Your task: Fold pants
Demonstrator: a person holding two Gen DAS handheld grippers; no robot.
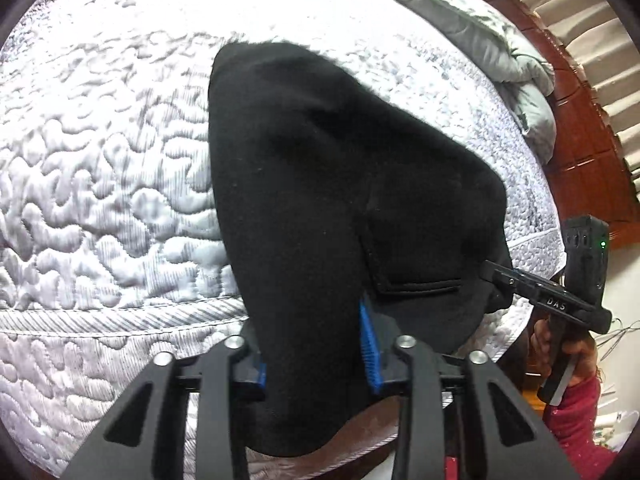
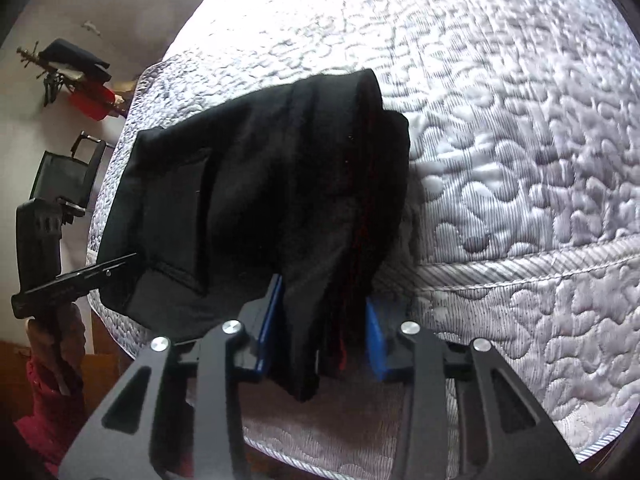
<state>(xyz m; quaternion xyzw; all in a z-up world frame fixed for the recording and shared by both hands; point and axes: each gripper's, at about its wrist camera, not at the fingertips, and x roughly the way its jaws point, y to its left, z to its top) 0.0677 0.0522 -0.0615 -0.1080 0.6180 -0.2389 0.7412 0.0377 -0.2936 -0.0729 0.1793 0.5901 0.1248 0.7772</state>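
A: Where are the black pants (image 1: 320, 184) right now?

B: On the quilted mattress (image 1: 100, 160), bunched at its near edge, with the near end lifted off and hanging over the side. A patch pocket (image 2: 176, 216) faces up.

A: And the claws?

B: Both have cloth. The left claw (image 1: 316, 360) has its blue pads (image 1: 370, 348) pressed on a thick fold of the pants. The right claw (image 2: 320, 336) pinches several layers at the other corner; a red strip shows among them.

A: So 2 grips on 1 garment?

B: Yes. From each side you can see the other claw biting the pants' edge, held by a hand with a red sleeve (image 1: 576, 428).

A: Anything else around?

B: A grey duvet (image 1: 500, 52) heaped at the far end by a wooden headboard (image 1: 580, 152), and a black chair (image 2: 64, 176) beside the bed.
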